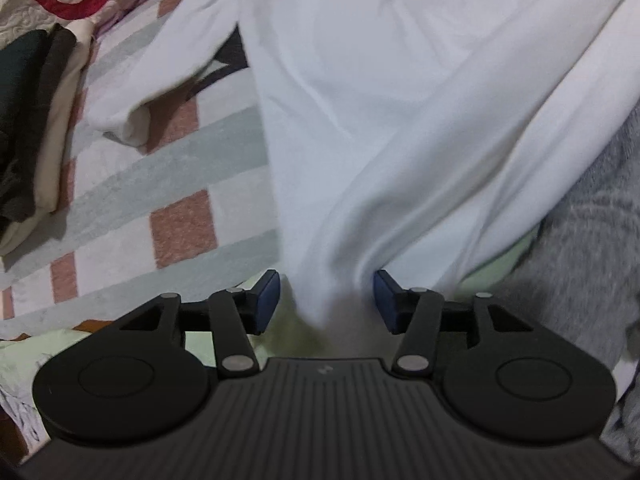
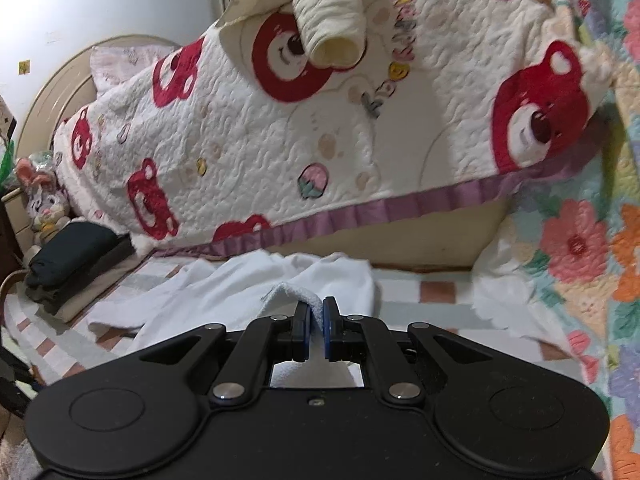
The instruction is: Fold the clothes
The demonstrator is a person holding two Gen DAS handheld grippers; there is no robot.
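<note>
white garment (image 2: 316, 306) pinched in right gripper (image 2: 316, 330) fingers | between spread left gripper (image 1: 326, 300) fingers

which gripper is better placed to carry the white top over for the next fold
Right. The right gripper is already shut on a pinch of the white top, so it can pull it over. The left gripper is open, with cloth only lying between its pads, so it must close first.

The left gripper (image 1: 326, 300) has its jaws spread wide, while the right gripper (image 2: 317, 328) seems nearly clamped together.
</note>
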